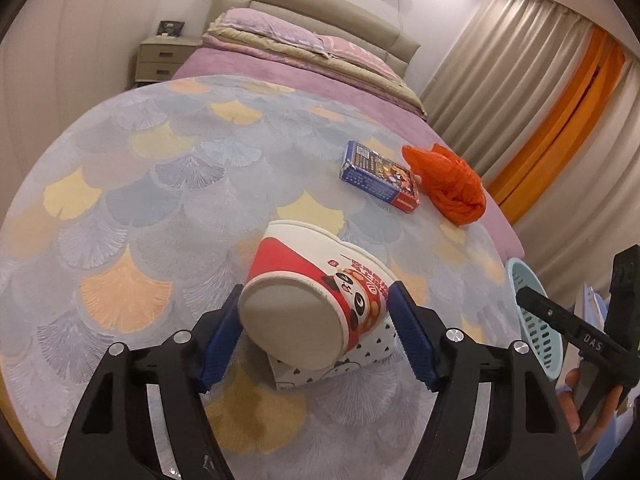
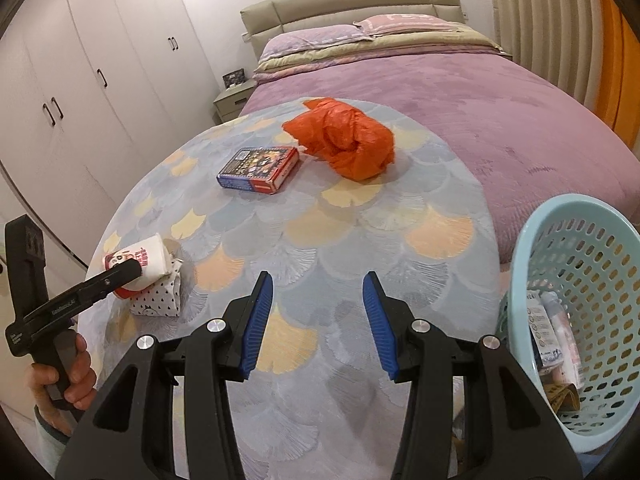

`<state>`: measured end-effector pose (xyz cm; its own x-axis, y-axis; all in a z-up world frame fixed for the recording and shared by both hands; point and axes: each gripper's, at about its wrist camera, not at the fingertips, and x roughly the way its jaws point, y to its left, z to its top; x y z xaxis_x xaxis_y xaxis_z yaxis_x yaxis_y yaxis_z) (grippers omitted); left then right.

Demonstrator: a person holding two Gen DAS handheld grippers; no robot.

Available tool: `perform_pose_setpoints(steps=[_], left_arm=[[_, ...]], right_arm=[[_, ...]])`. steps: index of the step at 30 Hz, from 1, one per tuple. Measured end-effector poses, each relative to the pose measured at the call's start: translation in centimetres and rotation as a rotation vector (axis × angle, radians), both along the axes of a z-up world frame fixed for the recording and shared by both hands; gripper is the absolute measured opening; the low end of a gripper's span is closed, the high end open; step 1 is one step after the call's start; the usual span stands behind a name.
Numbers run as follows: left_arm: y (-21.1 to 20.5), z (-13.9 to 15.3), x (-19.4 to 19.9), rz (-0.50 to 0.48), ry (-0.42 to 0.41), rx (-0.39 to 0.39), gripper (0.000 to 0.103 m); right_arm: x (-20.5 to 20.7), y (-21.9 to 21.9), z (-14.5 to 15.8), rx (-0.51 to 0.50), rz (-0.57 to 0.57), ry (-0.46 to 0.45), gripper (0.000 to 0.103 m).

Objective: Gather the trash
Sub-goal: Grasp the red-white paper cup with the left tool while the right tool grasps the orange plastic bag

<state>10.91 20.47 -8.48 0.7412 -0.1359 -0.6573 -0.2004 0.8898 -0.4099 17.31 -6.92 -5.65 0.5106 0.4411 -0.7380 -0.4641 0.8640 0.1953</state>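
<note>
Paper cup point(image 1: 316, 300) lies on its side on the patterned round mat point(image 1: 160, 208), base toward the left wrist camera, resting against a small white carton with black dots point(image 1: 360, 364) underneath. The left gripper point(image 1: 316, 334) straddles the cup: its blue pads point(image 1: 412, 344) flank the base on either side, the right pad touching the cup wall and the left one just beside it, so whether the grasp is firm cannot be told. From the right wrist view the same cup sits at about nine o'clock on the mat.

The right gripper point(image 2: 318, 320) hangs over the near part of the mat with its fingers released and nothing between them. Toward twelve o'clock lie a blue printed box point(image 2: 260, 170) and, just beside it at one o'clock, a crumpled orange plastic bag point(image 2: 344, 140). A pale blue perforated basket point(image 2: 592, 240) stands at three o'clock off the mat's edge (some wrappers already inside). A hand point(image 2: 68, 376) grips the left tool's handle at lower left.
</note>
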Motion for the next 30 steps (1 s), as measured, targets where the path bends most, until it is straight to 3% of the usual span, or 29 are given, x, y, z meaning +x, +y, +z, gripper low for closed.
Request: perform_pose_setpoints(steps=[11, 13, 17, 21, 30], left_arm=[[0.9, 2.5, 0.0, 0.012, -0.092, -0.022, 0.060], [0.9, 3.3, 0.4, 0.010, -0.113, -0.021, 0.060], [0.5, 4.4, 1.5, 0.001, -0.139, -0.012, 0.060], [0.1, 5.3, 2.8, -0.015, -0.160, -0.005, 0.060], [-0.3, 5.2, 5.3, -0.041, -0.168, -0.004, 0.060]], right_arm=[[1.6, 1.4, 0.8, -0.018, -0.004, -0.052, 0.044], [2.3, 1.7, 1.4, -0.022, -0.019, -0.087, 0.055], [4.5, 2.1, 2.6, -0.009, -0.042, -0.138, 0.063], [7.5, 2.5, 3.1, -0.012, -0.077, -0.164, 0.077], [13.0, 4.6, 0.7, -0.073, -0.070, -0.105, 0.077]])
